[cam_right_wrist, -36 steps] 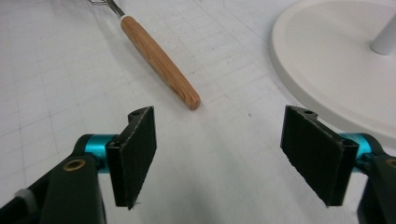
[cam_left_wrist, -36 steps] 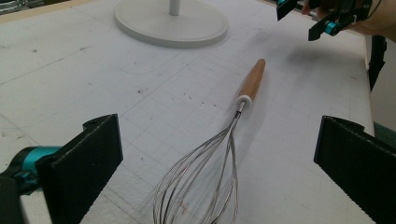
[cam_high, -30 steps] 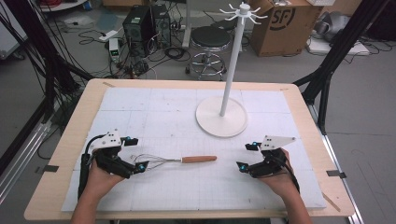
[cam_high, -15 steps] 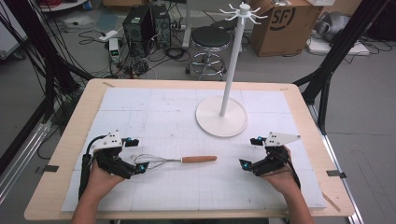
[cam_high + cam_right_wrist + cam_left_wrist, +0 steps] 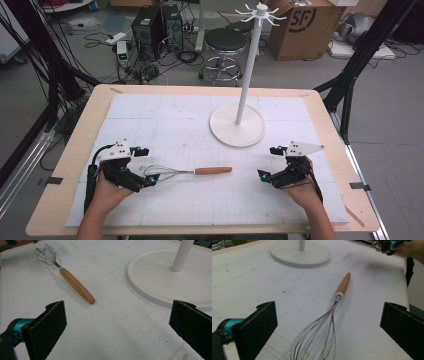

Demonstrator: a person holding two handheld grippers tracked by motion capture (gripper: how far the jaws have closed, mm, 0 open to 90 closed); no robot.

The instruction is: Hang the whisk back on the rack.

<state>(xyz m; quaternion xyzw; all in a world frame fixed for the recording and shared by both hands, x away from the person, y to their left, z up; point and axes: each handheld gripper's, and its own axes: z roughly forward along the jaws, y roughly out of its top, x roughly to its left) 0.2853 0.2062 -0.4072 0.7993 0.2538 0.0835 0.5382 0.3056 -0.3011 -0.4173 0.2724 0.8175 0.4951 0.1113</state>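
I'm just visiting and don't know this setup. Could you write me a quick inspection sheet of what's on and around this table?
Surface: wooden table under a white gridded mat, lightly scuffed.
Job's things: whisk lying flat, wooden handle pointing toward the right gripper; white hook stand upright at mat's far side.
Clutter: nothing seen on the mat.
Grippers: left gripper open, at the whisk's wire end; right gripper open, apart from the handle.
Cables: black cable on left gripper; tangle on the floor.
Surroundings: stool, cardboard box, electronics.
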